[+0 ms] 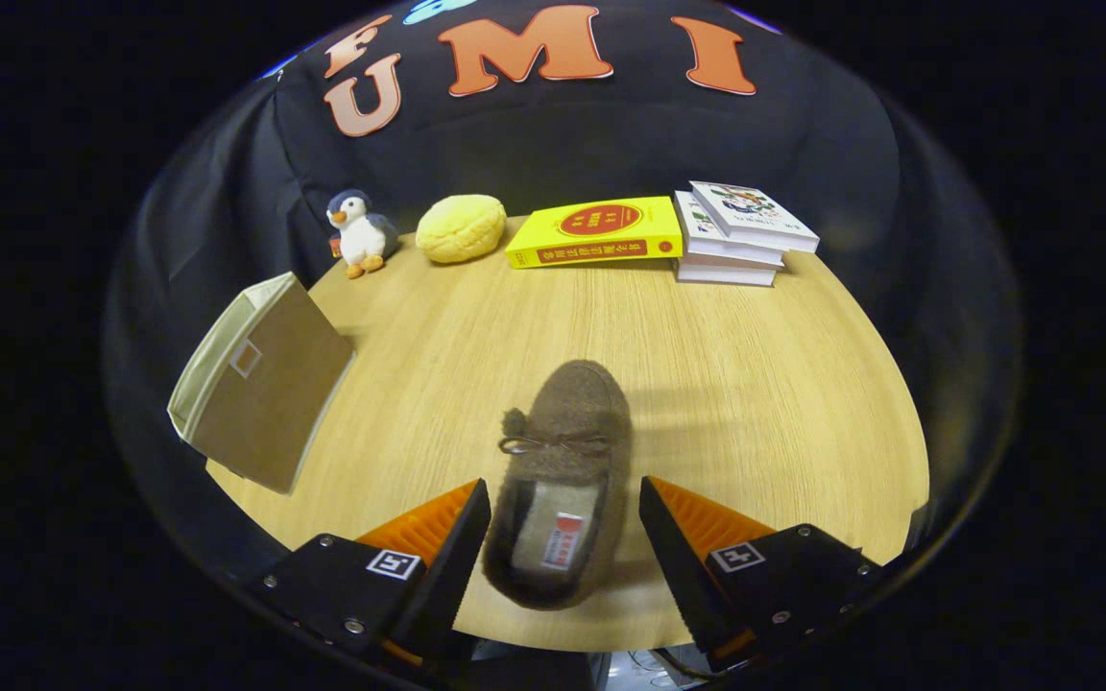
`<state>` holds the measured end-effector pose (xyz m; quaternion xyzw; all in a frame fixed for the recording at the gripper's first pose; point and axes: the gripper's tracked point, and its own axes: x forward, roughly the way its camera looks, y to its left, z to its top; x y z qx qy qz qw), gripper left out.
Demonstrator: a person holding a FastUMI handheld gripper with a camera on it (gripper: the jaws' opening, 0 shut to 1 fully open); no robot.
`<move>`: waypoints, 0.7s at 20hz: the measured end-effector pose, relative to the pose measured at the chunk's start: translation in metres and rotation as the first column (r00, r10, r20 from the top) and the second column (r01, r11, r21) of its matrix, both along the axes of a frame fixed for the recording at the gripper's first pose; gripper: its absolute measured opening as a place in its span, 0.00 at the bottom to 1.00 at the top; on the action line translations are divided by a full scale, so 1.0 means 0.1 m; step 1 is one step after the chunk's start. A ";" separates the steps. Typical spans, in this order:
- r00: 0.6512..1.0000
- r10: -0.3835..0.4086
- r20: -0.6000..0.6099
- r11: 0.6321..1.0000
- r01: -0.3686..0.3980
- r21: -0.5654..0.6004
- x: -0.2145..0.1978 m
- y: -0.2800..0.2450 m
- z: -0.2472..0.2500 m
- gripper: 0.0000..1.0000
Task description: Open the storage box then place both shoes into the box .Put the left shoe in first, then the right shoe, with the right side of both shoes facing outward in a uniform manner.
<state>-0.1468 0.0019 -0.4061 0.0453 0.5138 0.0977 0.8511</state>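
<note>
A brown fuzzy slipper [567,470] with a small bow lies on the wooden table [755,384], toe pointing away from me. Its heel end sits between my fingers. My gripper [565,523] is open, the fingers standing on either side of the slipper's heel with small gaps to it. The beige fabric storage box [270,393] stands to the left at the table's edge, seen from its side with a small tab on its face; its inside is hidden.
Along the table's far edge sit a plush penguin [359,232], a yellow bun-shaped cushion [461,227], a yellow book [596,233] and a stack of white books [740,235]. Bare wood stretches to the right of the slipper.
</note>
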 end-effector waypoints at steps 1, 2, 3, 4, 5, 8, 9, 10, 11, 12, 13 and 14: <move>1.000 0.005 -0.013 1.000 -0.005 -0.012 -0.03 -0.04 -0.08 0.93; 1.000 0.006 -0.022 1.000 -0.006 -0.018 -0.04 -0.07 -0.16 0.92; 1.000 0.005 -0.026 1.000 -0.005 -0.015 -0.04 -0.07 -0.21 0.91; 0.999 0.006 -0.032 1.000 -0.006 -0.017 -0.02 -0.08 -0.27 0.89; 0.999 0.008 -0.034 1.000 -0.009 -0.023 -0.02 -0.09 -0.34 0.88; 0.999 0.007 -0.034 0.999 -0.009 -0.046 0.04 -0.13 -0.52 0.78; 0.999 0.005 -0.039 0.999 -0.007 -0.048 0.05 -0.13 -0.57 0.74; 0.999 -0.006 -0.040 0.999 0.004 -0.039 0.07 -0.13 -0.60 0.66; 0.999 -0.025 -0.037 0.999 0.024 -0.032 0.11 -0.13 -0.62 0.63; 0.998 -0.046 -0.047 0.999 0.045 -0.018 0.13 -0.12 -0.65 0.54; 0.996 -0.060 -0.068 0.998 0.062 0.015 0.11 -0.07 -0.68 0.46; 0.992 -0.093 -0.082 0.995 0.094 0.011 0.12 -0.11 -0.69 0.29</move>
